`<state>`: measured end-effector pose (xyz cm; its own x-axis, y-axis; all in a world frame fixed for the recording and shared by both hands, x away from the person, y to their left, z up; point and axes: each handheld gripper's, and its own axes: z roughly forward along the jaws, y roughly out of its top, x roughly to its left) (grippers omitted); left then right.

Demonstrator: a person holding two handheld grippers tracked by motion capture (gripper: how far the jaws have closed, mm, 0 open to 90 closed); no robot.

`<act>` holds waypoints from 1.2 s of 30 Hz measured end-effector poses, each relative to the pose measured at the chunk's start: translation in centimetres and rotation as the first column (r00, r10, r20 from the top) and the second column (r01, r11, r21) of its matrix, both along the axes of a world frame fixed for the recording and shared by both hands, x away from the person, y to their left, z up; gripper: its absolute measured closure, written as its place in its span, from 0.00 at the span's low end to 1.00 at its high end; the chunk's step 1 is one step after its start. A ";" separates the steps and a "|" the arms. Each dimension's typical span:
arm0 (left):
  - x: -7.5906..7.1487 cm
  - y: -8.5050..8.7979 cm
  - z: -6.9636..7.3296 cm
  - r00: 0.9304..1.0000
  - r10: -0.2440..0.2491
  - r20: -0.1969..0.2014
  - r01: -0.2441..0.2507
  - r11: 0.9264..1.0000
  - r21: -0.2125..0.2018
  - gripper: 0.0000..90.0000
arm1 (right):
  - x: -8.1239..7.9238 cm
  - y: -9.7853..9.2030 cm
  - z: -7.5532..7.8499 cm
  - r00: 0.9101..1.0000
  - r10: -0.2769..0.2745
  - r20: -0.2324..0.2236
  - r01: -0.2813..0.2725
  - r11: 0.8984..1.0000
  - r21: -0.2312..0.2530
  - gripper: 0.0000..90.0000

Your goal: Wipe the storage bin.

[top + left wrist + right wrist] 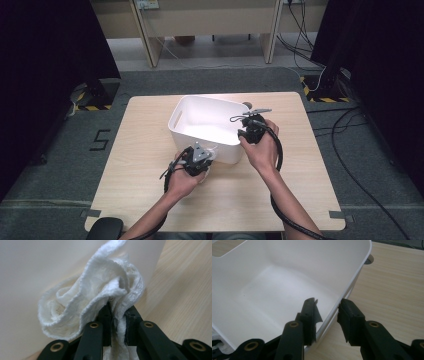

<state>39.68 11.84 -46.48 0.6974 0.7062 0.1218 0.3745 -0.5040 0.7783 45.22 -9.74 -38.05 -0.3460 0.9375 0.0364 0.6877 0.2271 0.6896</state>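
A white plastic bin [210,101] stands in the middle of the wooden table [150,165]. My left gripper [210,155] is at the bin's near wall, shut on a crumpled white cloth [95,285]. In the left gripper view the cloth bulges out past the jaws of the left gripper [117,308] and lies against the bin's outer wall [37,265]. My right gripper [243,132] is at the bin's right wall. In the right gripper view the right gripper [328,308] has one jaw inside the bin [274,277] and one outside, closed on the wall just below the rim.
A small dark round fitting [246,104] sits in the table just behind the bin's far right corner. Bare wood [392,285] lies to the right of the bin. Beyond the table are shelf legs [150,45], floor cables [350,125] and striped tape [325,99].
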 end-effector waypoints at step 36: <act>-0.4 0.3 2.9 0.998 0.009 0.067 -0.007 0.999 -0.039 0.88 | 0.1 -0.1 -0.1 1.000 -0.008 -0.002 0.008 1.000 -0.005 0.74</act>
<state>39.28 12.11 -43.62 0.6829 0.7169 0.1406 0.3243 -0.4699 0.8210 45.32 -9.82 -38.14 -0.3389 0.9403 0.0319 0.6905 0.2256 0.6873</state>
